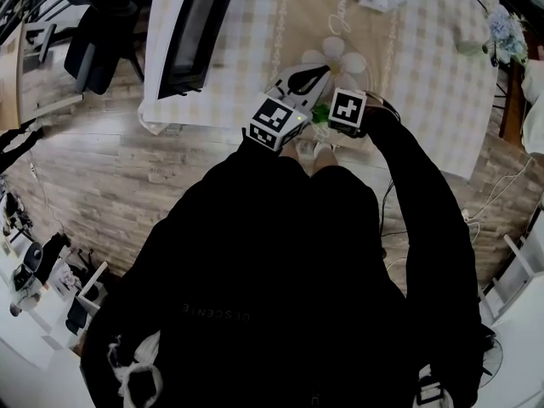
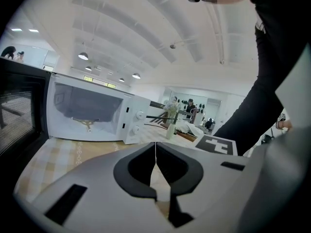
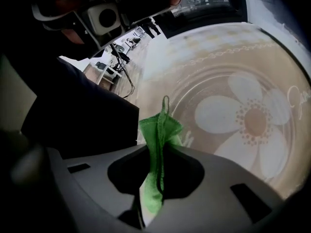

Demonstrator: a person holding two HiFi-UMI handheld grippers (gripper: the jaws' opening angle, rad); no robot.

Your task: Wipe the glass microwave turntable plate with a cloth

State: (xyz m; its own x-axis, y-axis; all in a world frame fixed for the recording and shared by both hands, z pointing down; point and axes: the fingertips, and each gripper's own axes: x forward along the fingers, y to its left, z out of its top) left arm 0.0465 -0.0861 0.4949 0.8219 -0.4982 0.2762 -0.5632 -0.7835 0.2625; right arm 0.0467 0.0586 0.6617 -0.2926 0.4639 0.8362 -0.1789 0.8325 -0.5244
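Right gripper (image 3: 158,148) around cloth (image 3: 161,127), tip forward

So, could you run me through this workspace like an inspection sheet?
Surface: table under a checked tablecloth.
Job's things: glass plate lies flat on the table; green cloth is pinched in the right claw.
Clutter: microwave with its door open; flower vase at the table's corner.
Grippers: left claw shut, empty; right claw shut on the green cloth.
Cables: white cable on the floor.
Surroundings: wood-look floor.
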